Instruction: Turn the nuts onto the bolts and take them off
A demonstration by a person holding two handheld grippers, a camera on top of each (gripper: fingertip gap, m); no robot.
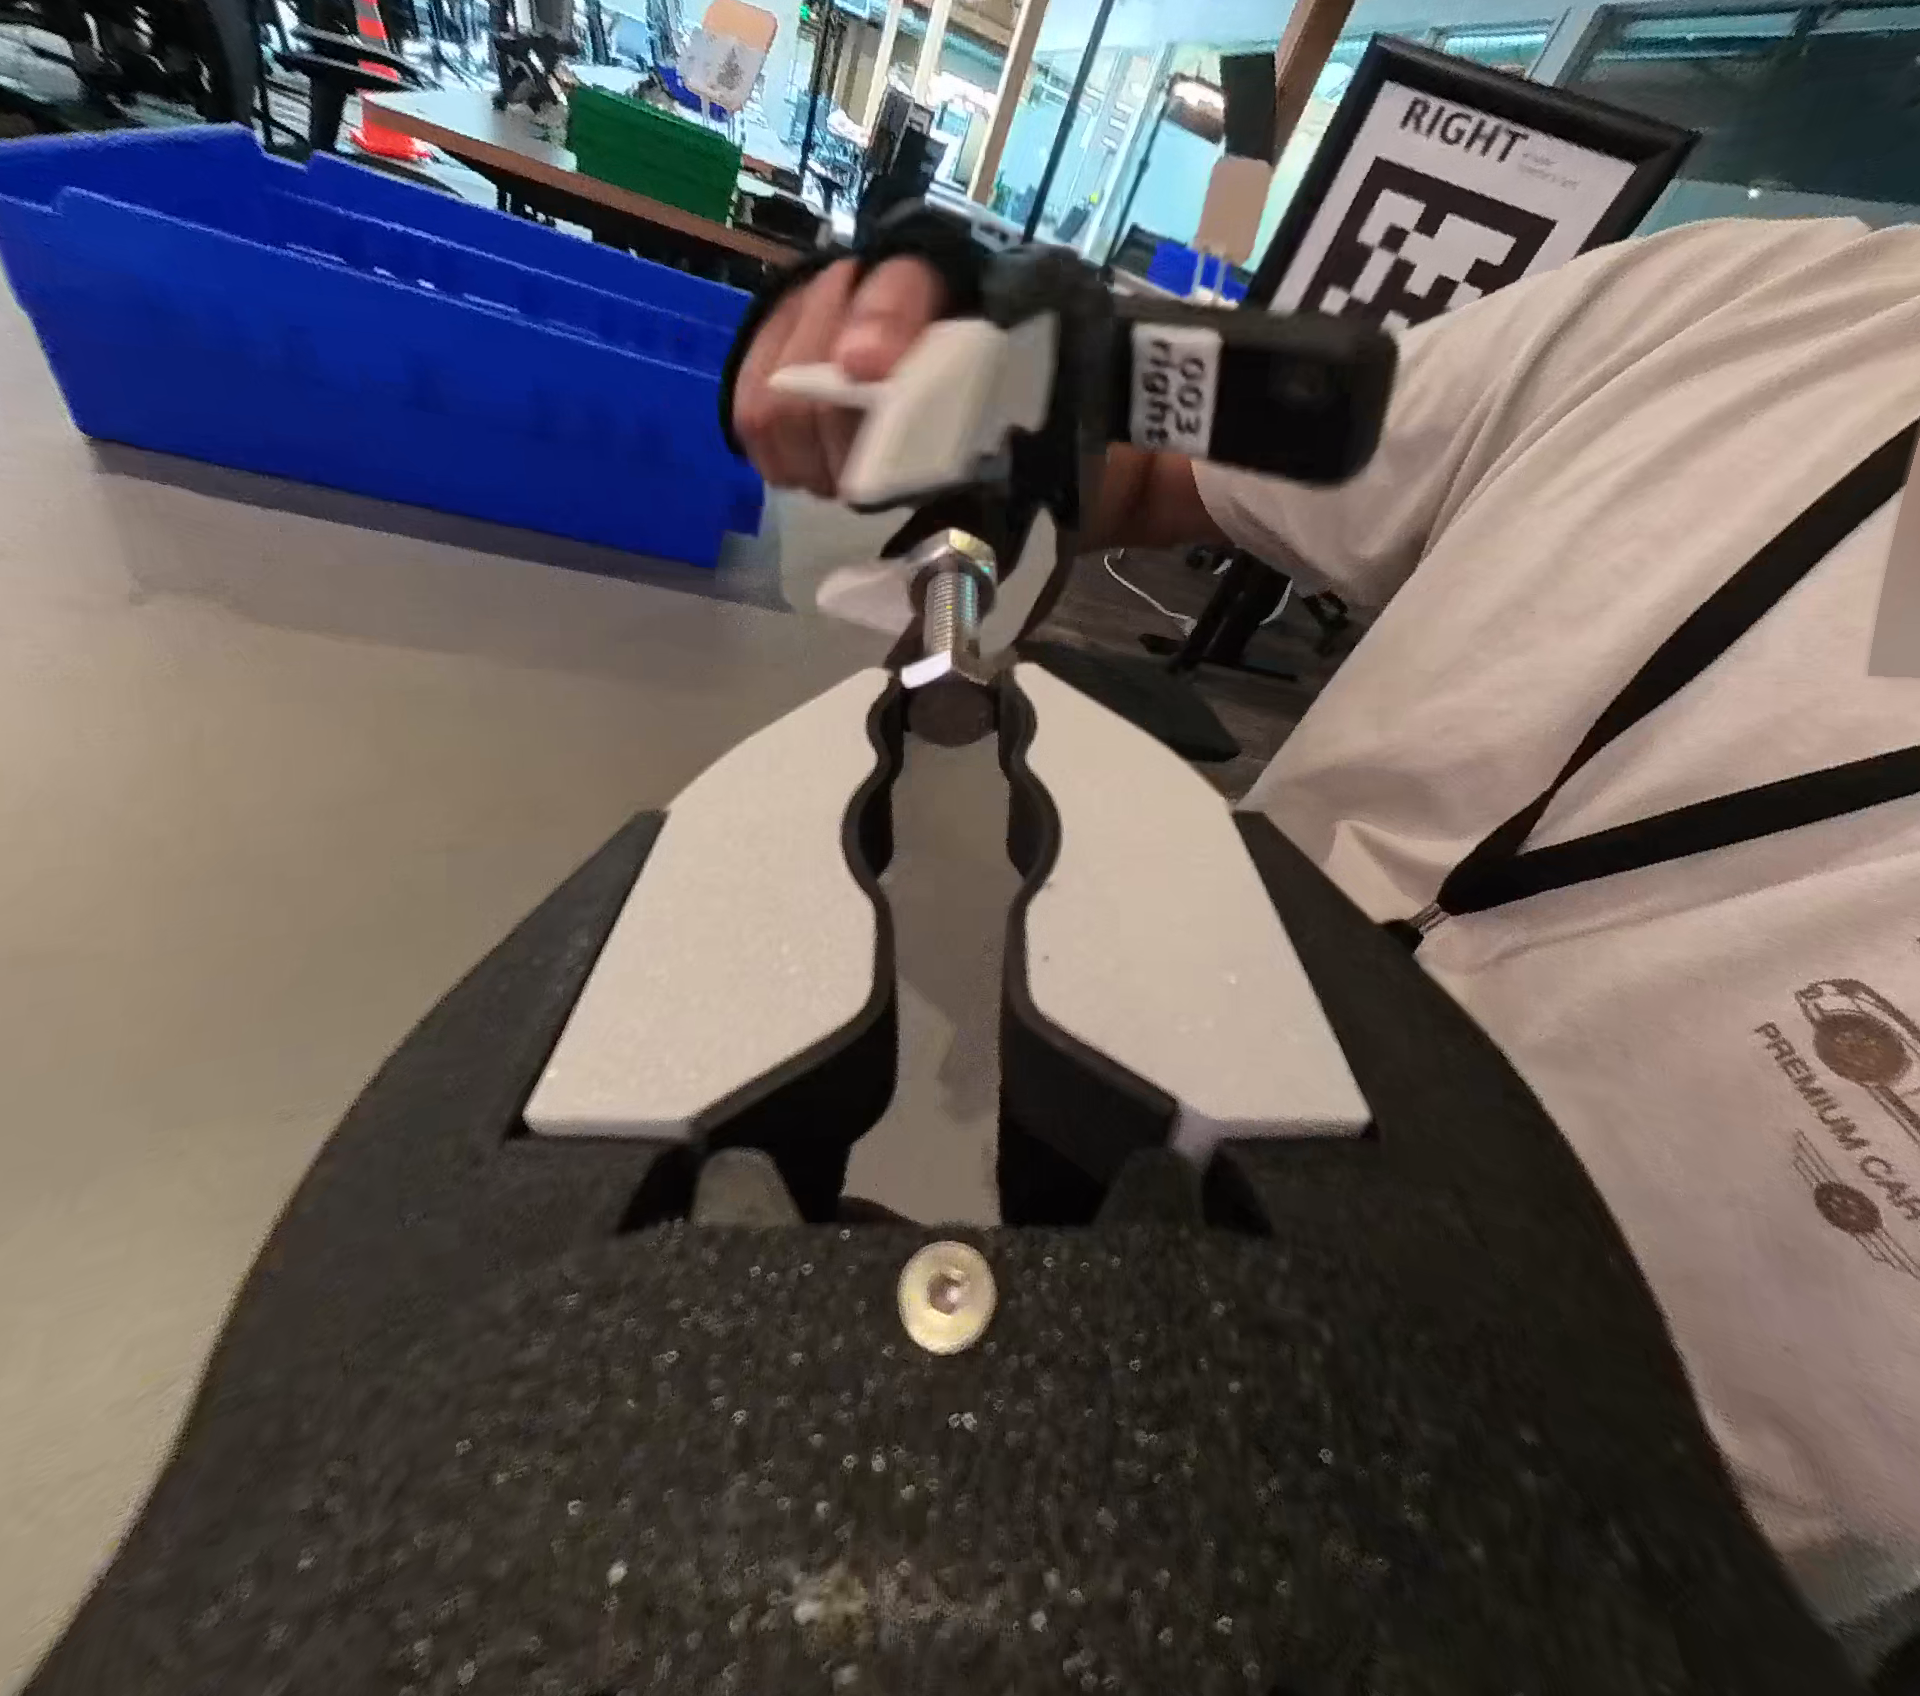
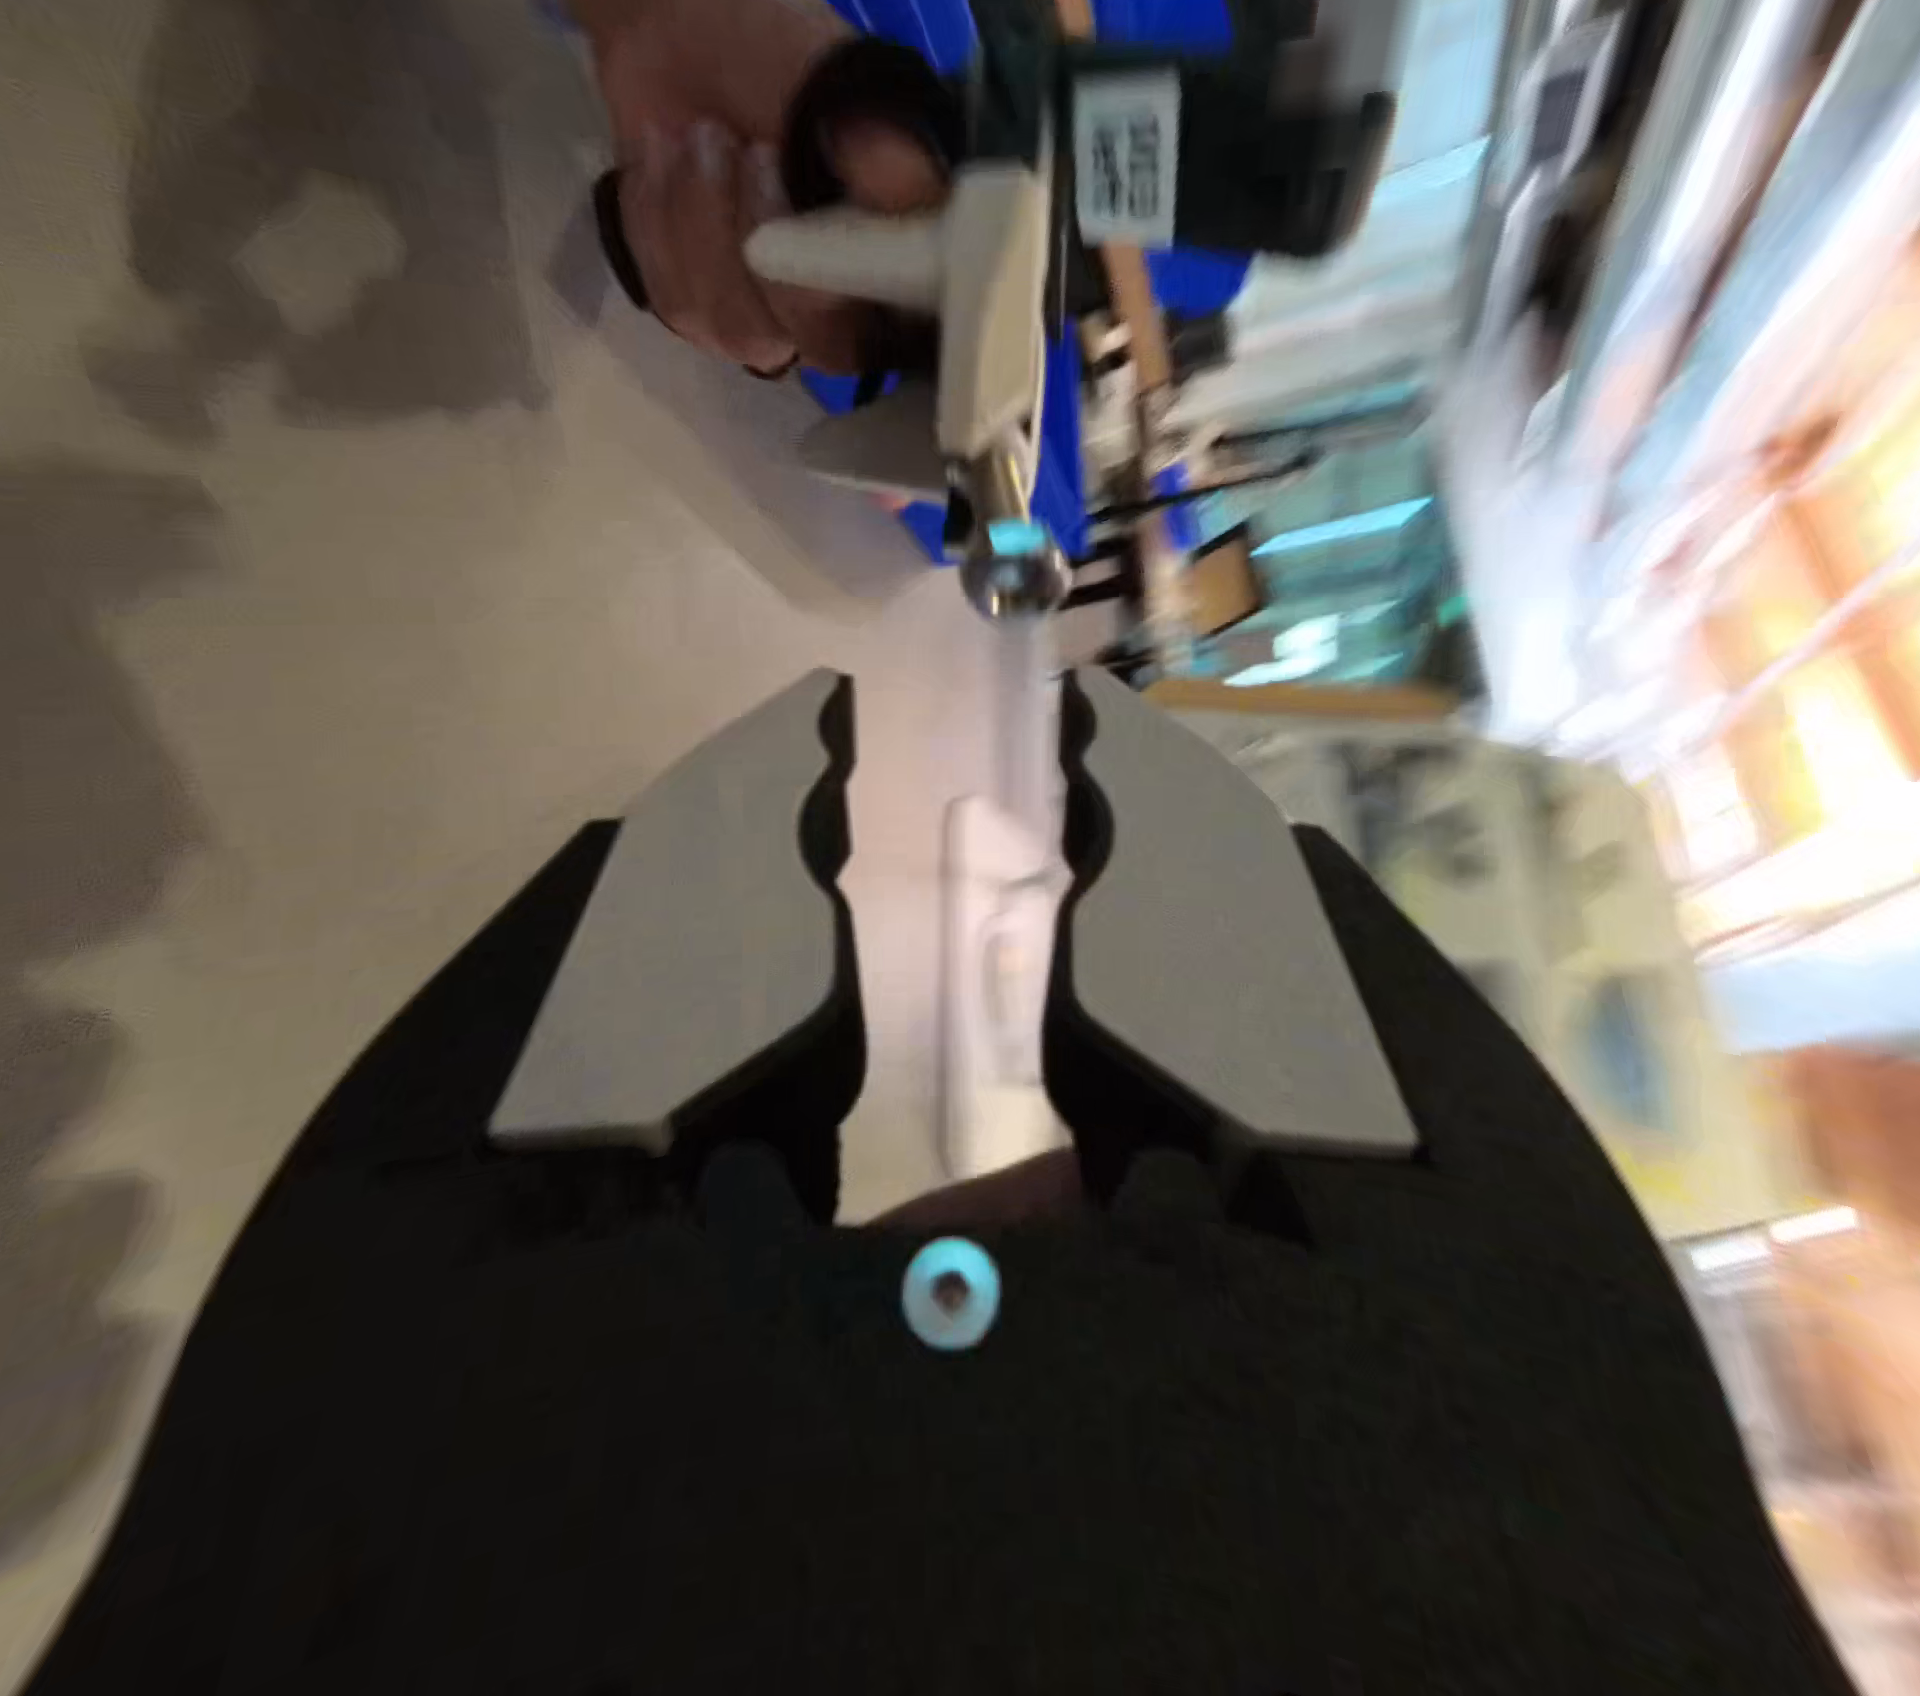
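Observation:
My left gripper [image 1: 945, 701] is shut on the head end of a steel bolt [image 1: 948, 612] and holds it above the table, pointing away from the camera. A hex nut [image 1: 958, 550] sits at the bolt's far end. My right gripper [image 1: 940, 607], held by a hand, comes in from above with one finger on each side of the nut end. The right wrist view is blurred. There my right gripper [image 2: 961, 701] is open, with the nut [image 2: 1013, 581] just beyond its tips. The left gripper [image 2: 992, 503] holds the bolt behind the nut.
A blue plastic bin [image 1: 364, 358] stands on the grey table [image 1: 312, 763] at the left. A black-framed marker sign [image 1: 1455, 212] stands behind the right gripper. A person's white shirt [image 1: 1558, 711] with black straps fills the right side.

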